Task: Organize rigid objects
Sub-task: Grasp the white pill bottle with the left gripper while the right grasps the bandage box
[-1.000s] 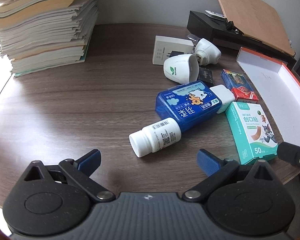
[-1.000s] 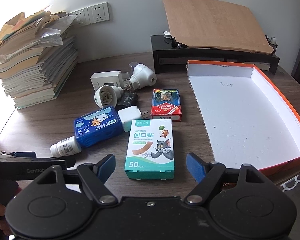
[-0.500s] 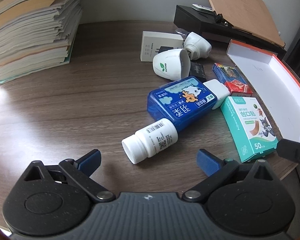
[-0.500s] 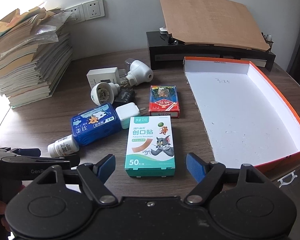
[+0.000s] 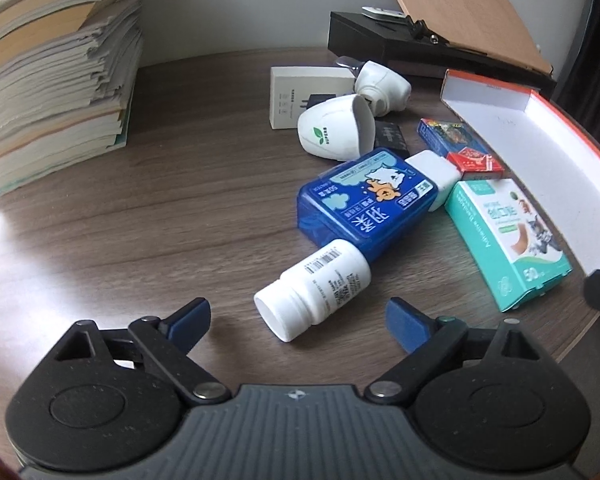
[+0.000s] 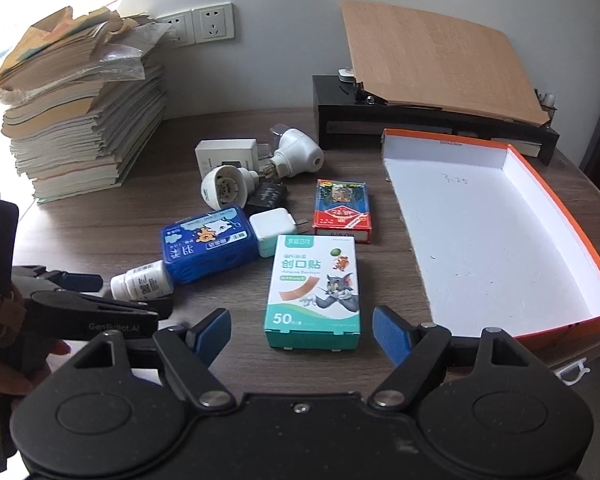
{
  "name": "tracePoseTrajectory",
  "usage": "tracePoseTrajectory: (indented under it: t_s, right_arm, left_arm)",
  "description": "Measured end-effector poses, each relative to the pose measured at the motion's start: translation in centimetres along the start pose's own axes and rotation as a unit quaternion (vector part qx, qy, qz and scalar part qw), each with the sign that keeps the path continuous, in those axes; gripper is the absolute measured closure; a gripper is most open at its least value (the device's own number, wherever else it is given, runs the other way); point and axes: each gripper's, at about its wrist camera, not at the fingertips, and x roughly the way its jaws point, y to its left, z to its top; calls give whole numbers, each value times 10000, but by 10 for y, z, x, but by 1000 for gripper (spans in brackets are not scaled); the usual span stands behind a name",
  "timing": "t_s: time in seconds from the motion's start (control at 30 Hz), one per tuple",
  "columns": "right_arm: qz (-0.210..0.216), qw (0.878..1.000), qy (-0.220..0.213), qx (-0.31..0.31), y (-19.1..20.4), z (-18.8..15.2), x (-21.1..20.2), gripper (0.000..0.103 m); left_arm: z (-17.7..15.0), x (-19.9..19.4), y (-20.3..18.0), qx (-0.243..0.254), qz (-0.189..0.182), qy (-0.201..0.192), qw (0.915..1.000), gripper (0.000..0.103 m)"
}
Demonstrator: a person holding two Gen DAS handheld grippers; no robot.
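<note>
A white pill bottle (image 5: pixel 314 288) lies on its side on the wooden table, cap towards me. My left gripper (image 5: pixel 298 316) is low over it and its jaws are closing. The cap lies between the blue pads, which do not touch it. Behind the bottle lies a blue plastic case (image 5: pixel 366 204). My right gripper (image 6: pixel 302 330) is open, with the near end of a green bandage box (image 6: pixel 314 288) just ahead of its fingertips. An orange box (image 6: pixel 500 240) with a white inside sits at the right.
A card pack (image 6: pixel 342 210), a white charger (image 6: pixel 272 226), two white plug devices (image 6: pixel 224 188) and a small white carton (image 6: pixel 224 154) crowd the middle. A tall book stack (image 6: pixel 80 120) stands at the left. A black stand with a wooden board (image 6: pixel 432 60) is behind.
My left gripper has rolled and edged towards the pill bottle, which now lies nearer and more centred between its fingers. Its fingers stand slightly closer together. The right gripper has barely moved.
</note>
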Motion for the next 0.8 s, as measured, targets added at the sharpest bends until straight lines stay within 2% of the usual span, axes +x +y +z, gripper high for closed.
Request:
tracePoseTrajectory:
  t_s: [0.1,0.17,0.2,0.3,0.43,0.47,0.7,0.8]
  right_arm:
    - [35,10000,33,75,-5,-5,-2,11]
    - [-27,10000,57,76,-7,-6,0,11]
    - [-39,9999,50,91,-8,-6,1,11]
    - [-53,9998,62,187,-11,-4,9,11]
    - [-38,9997,141,208,-11,-1,24,11]
    - [-31,9997,160,199,-11,0,28,11]
    - [54,9992,330,227,-9,6,55,11]
    - [-35,9991,366,209,-9,11,69,11]
  left_arm:
    - [1,1,0,172,-49,-88,9998,16]
    - [1,5,0,262,-112,-55,9996,27]
    - [1,5,-1,291,-106,-85,9995,28]
    - [2,7,-6,430,-119,-159,9989,40]
    - [2,5,-10,461,-135,-248,9985,67]
    - [2,5,-11,443,-147,-243,9986,70]
    - [-3,-2,-15,181,-236,-237,9993,70]
    - [-6,-6,-16,27,-208,-243,9995,70]
